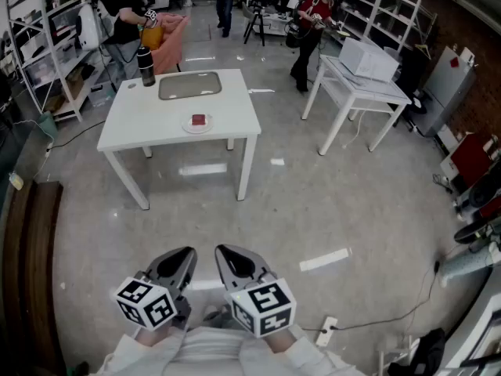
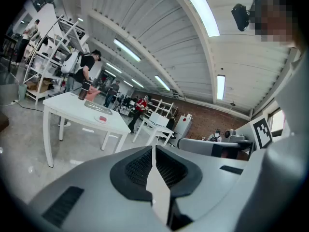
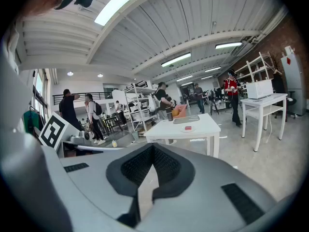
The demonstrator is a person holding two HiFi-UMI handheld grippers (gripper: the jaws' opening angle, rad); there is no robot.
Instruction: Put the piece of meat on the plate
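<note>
A small red piece of meat (image 1: 198,120) lies on a small white plate (image 1: 189,125) near the front of the white table (image 1: 149,120), far ahead of me across the floor. The meat also shows in the left gripper view (image 2: 102,118) and the right gripper view (image 3: 188,127). Both grippers are held close to my body, side by side, well short of the table. The left gripper (image 1: 185,254) (image 2: 153,151) is shut with nothing between its jaws. The right gripper (image 1: 225,254) (image 3: 153,150) is shut and empty too.
On the same table lie a grey tray (image 1: 189,85) and a black bottle (image 1: 146,66). A second white table (image 1: 368,92) with a white box (image 1: 368,59) stands to the right. People stand at the back, shelves on the left. A power strip (image 1: 326,331) lies on the floor.
</note>
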